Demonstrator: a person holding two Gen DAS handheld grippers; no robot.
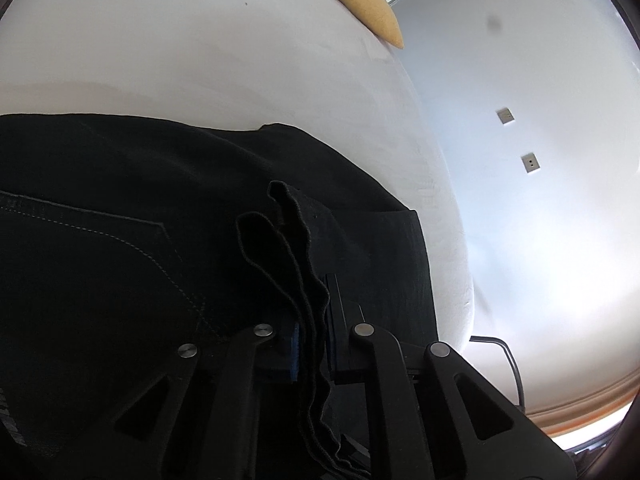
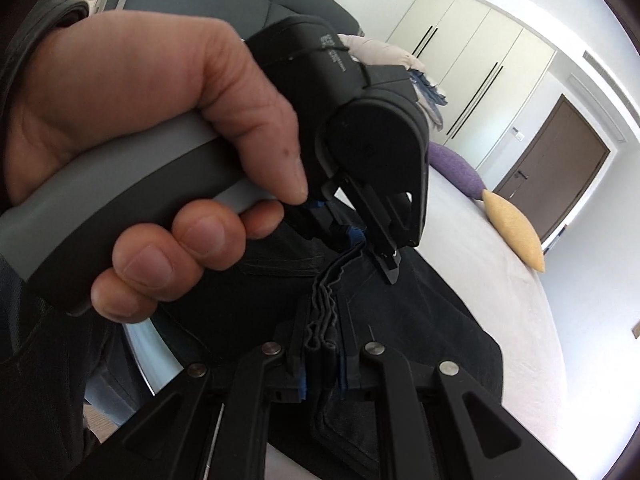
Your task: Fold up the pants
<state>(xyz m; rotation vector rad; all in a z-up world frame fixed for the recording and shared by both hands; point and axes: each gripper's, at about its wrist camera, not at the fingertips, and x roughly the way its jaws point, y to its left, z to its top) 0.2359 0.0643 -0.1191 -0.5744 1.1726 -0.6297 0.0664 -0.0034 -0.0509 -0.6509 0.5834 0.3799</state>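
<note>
One pair of black pants [image 1: 120, 220] lies on the white bed [image 1: 200, 60], its far portion cut off. Left gripper [image 1: 310, 328] and right gripper [image 2: 322, 356] each clamp bunched hem layers. Two cushions: yellow cushion [image 2: 514, 224], purple cushion [image 2: 456, 170].

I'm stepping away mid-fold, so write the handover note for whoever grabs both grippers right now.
Left gripper: shut on the pants' bunched edge, several layers pinched between the jaws.
Right gripper: shut on the same stacked edge, close beside the left one, which shows in its view with the person's hand on the handle.
Pants: black, spread on the white bed, back pocket up.
Done: layers gathered and gripped.
Left: carry the edge over, lay it flat, finish the fold.
</note>
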